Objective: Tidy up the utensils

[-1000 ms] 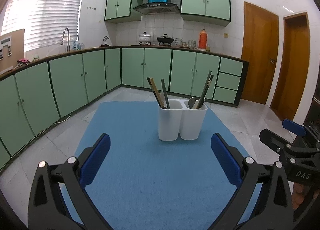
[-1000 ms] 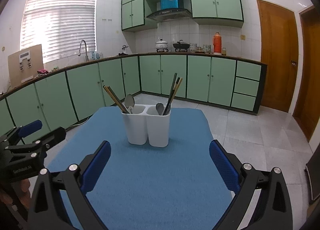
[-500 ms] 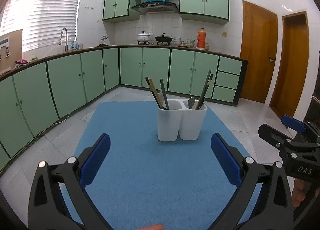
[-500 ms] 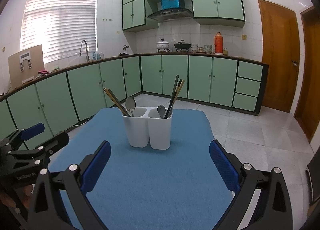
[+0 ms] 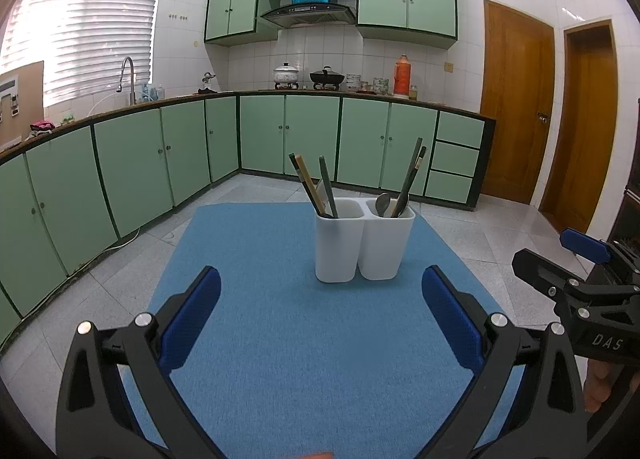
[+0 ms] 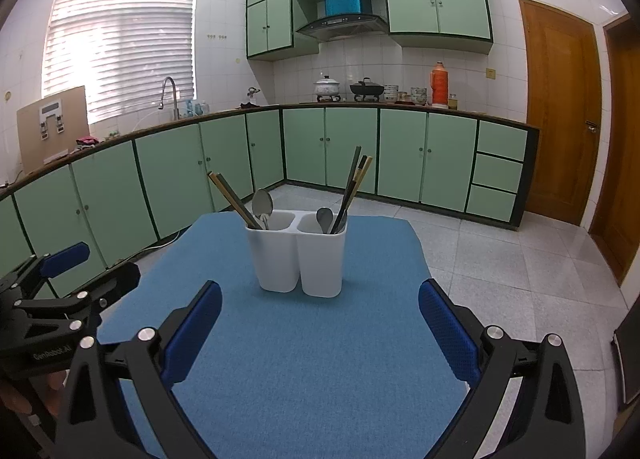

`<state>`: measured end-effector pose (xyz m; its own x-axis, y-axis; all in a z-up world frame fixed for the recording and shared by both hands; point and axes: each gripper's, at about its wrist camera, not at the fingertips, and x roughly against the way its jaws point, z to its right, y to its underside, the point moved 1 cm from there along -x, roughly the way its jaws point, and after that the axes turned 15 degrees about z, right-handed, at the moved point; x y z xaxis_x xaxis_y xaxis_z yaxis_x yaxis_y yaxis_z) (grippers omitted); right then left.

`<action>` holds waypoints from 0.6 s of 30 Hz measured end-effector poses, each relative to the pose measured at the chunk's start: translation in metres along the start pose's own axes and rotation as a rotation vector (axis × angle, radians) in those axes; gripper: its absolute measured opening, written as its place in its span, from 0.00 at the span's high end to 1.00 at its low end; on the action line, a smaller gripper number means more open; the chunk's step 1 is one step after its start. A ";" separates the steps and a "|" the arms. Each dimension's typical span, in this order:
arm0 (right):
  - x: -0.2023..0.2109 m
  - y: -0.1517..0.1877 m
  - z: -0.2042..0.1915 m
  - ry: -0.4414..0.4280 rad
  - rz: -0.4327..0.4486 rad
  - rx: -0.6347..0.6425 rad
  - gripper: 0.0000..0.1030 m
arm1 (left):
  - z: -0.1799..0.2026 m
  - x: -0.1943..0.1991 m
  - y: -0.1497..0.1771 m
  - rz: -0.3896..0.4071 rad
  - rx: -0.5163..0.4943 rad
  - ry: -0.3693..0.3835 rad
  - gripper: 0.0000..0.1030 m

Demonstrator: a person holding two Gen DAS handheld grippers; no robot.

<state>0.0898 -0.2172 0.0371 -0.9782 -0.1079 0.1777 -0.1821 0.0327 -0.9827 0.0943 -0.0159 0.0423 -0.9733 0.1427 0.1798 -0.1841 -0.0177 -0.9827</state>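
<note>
From where I sat, the kitchen cabinets [image 5: 132, 163] curved along the left, and the blue mat [image 5: 304, 339] lay in front of both tools as the working surface. My left gripper [image 5: 320, 315] hovered low over the near part of the mat, its blue pads [image 5: 192, 315] spread wide with nothing between them and touching nothing. I judged that stance to be a waiting one, aimed squarely at the holder so either cup could be reached.

The white two-cup utensil holder [image 5: 362, 243] stood upright toward the far middle of the mat, the cups touching side by side. In the left cup, chopsticks [image 5: 306, 183] leaned out to the left beside a spoon [image 6: 262, 205]; in the right cup another spoon [image 5: 383, 204] sat low with dark chopsticks [image 5: 412, 175] leaning right. Both cups held a mix, so I judged the sorting unfinished: one kind probably belonged in each cup. The tall sticks lean on the rims, which leaves their upper ends free for a pinch.

My right gripper [image 6: 320, 319] hung just as wide, empty, over the mat's near right side, well apart from the holder. Beyond it, tile floor [image 6: 520, 267] and wooden doors [image 6: 560, 111] closed the view.
</note>
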 end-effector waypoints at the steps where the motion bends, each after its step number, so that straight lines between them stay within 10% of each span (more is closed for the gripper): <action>1: 0.000 0.000 0.000 -0.001 0.001 0.000 0.06 | 0.000 0.000 0.000 0.000 -0.001 0.001 0.05; 18: 0.000 -0.001 0.000 0.000 0.002 0.002 0.06 | 0.001 -0.002 0.001 0.000 -0.002 0.001 0.05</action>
<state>0.0900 -0.2169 0.0377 -0.9786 -0.1075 0.1756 -0.1798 0.0305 -0.9832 0.0956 -0.0171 0.0415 -0.9731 0.1437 0.1800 -0.1841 -0.0161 -0.9828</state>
